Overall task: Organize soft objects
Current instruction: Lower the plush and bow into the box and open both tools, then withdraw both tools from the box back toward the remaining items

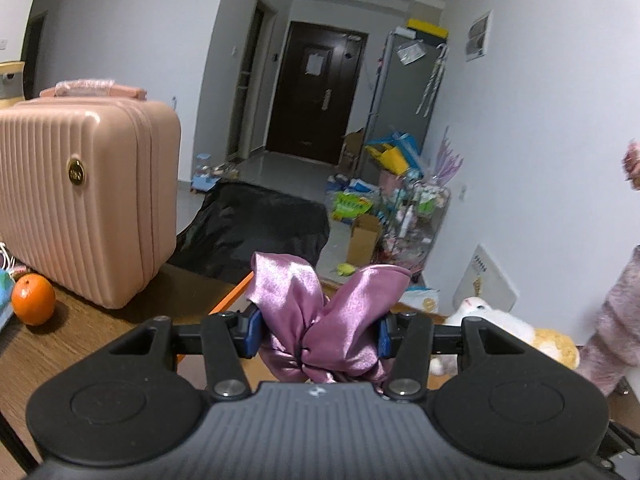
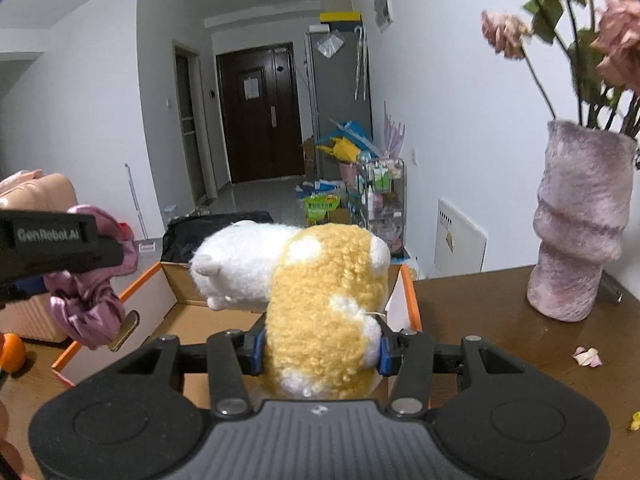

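My left gripper point(image 1: 318, 330) is shut on a shiny purple satin scrunchie point(image 1: 324, 312) and holds it up in the air. It also shows in the right wrist view point(image 2: 86, 300), hanging at the left above the box's left flap. My right gripper point(image 2: 320, 350) is shut on a yellow and white plush toy point(image 2: 316, 300), held above an open cardboard box with orange edges point(image 2: 408, 292). The plush also shows low at the right in the left wrist view point(image 1: 516, 332).
A pink ribbed suitcase point(image 1: 80, 204) and an orange point(image 1: 33, 299) stand on the wooden table at the left. A fuzzy purple vase point(image 2: 580, 224) with dried roses stands at the right, with petals point(image 2: 587, 357) on the table. Clutter lies on the floor beyond.
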### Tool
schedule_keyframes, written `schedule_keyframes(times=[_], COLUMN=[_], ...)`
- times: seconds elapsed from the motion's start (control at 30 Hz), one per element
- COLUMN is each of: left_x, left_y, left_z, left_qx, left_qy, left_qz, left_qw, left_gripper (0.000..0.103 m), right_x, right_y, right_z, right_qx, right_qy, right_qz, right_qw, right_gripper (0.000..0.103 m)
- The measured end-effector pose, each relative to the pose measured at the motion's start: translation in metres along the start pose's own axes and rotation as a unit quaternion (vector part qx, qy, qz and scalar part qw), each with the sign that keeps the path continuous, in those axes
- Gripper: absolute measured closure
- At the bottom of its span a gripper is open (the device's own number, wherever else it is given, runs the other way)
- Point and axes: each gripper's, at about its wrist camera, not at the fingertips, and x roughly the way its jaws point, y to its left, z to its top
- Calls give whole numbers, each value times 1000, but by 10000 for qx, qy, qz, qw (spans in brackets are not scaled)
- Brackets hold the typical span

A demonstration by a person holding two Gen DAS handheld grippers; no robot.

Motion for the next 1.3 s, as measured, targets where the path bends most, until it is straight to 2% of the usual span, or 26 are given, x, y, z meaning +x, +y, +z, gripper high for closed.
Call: schedule_keyframes(times=[0.2, 0.3, 0.63, 0.67, 0.73, 0.8, 0.87, 0.97, 1.03, 1.17, 1.3], left_x=[23, 32, 48, 49, 50, 51, 50, 44, 43, 45, 42], left_y=[-1, 2, 2, 3, 5, 6, 6, 8, 10, 13, 15], left_z=[-10, -13, -20, -20, -20, -20, -20, -20, -19, -18, -17], left_qx=[56, 29, 122, 102, 28, 44, 28, -33, -45, -121, -139], left_qy=[237, 380, 454, 487, 583, 575, 565, 413, 378, 499, 442], left_qz=[265, 265, 370, 335, 230, 213, 287, 521, 646, 640, 641], left_qw=[9994, 9989, 9982, 9982, 9980, 9981, 9980, 9978, 9972, 9966, 9969], left_gripper=[51, 51, 51, 49, 43, 39, 15, 0, 0, 0, 0], right_x=[24, 30, 37, 38, 37, 37, 35, 32, 33, 34, 34], right_y=[1, 3, 12, 14, 13, 11, 8, 5, 2, -2, -2], right_z=[-2, -8, -15, -15, -16, -15, -14, -12, -12, -11, -11], right_qx=[42, -8, -258, -262, -258, -211, -179, -135, -83, -63, -65], right_qy=[279, 370, 423, 437, 485, 491, 436, 322, 333, 345, 343], right_qz=[-86, -68, -137, -138, -114, -124, -152, -212, -195, -200, -214], right_qw=[9996, 9993, 9987, 9986, 9984, 9985, 9988, 9992, 9992, 9992, 9992], right_gripper=[55, 55, 55, 53, 50, 41, 16, 7, 4, 1, 0])
